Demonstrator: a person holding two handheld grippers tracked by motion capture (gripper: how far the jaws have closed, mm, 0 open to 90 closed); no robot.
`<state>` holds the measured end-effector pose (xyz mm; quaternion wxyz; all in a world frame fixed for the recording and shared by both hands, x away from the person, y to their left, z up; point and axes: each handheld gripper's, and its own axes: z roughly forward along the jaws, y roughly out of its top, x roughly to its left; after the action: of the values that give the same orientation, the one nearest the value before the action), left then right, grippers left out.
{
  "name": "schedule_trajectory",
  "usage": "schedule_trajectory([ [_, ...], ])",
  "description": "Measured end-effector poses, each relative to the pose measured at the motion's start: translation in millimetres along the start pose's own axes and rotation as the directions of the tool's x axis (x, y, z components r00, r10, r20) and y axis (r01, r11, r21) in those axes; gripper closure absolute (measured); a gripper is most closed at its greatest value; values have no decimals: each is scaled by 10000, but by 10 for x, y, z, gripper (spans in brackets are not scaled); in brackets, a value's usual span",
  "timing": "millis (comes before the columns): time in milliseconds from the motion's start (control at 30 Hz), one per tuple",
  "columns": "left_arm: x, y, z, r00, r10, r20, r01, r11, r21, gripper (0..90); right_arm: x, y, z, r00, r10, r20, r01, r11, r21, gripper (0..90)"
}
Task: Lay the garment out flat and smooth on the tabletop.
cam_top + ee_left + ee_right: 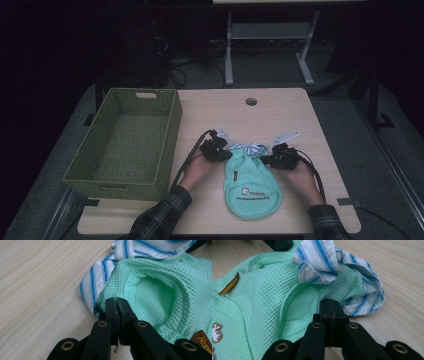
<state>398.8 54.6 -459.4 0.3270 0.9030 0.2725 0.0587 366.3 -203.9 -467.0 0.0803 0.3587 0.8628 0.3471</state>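
A mint-green waffle-knit garment [251, 187] with a brown printed logo lies on the wooden table [280, 110], its blue-and-white striped trim [250, 148] bunched at the far end. My left gripper [227, 152] is shut on the garment's upper left edge; in the left gripper view the jaws [117, 301] pinch the green knit [160, 290] beside the striped cloth [97, 280]. At the upper right edge, my right gripper [263, 160] is shut too. Its jaws [331, 302] meet on the green fabric [269, 297] just under the striped fold [322, 262].
A green woven basket [172, 130] stands at the table's left side, close to my left forearm. A round cable hole [251, 101] sits near the far edge. Bare wood lies beyond the garment and to its right.
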Motion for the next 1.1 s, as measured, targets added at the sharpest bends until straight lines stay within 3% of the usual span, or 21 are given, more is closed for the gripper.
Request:
schedule_trajectory([
  [233,31,-27,-14,9999,-115,38,115,9999,-59,896,-24,-18,-57,9960,-272,852,247,9993,294,900],
  [467,36,-39,-30,9998,-23,-178,23,10000,-19,896,-99,-61,-116,9946,77,1033,-116,9993,369,900],
  [633,51,-49,-35,9999,-23,-147,22,10000,-64,896,-91,-85,-141,9962,276,832,-311,9987,403,900],
  [900,69,-57,-37,9999,-102,-29,102,9998,-166,887,5,-119,-173,9984,32,559,-63,9984,553,900],
  [1100,125,-77,-94,9982,-395,443,409,9987,-301,775,-21,-94,-199,9992,231,313,-239,9994,264,880],
])
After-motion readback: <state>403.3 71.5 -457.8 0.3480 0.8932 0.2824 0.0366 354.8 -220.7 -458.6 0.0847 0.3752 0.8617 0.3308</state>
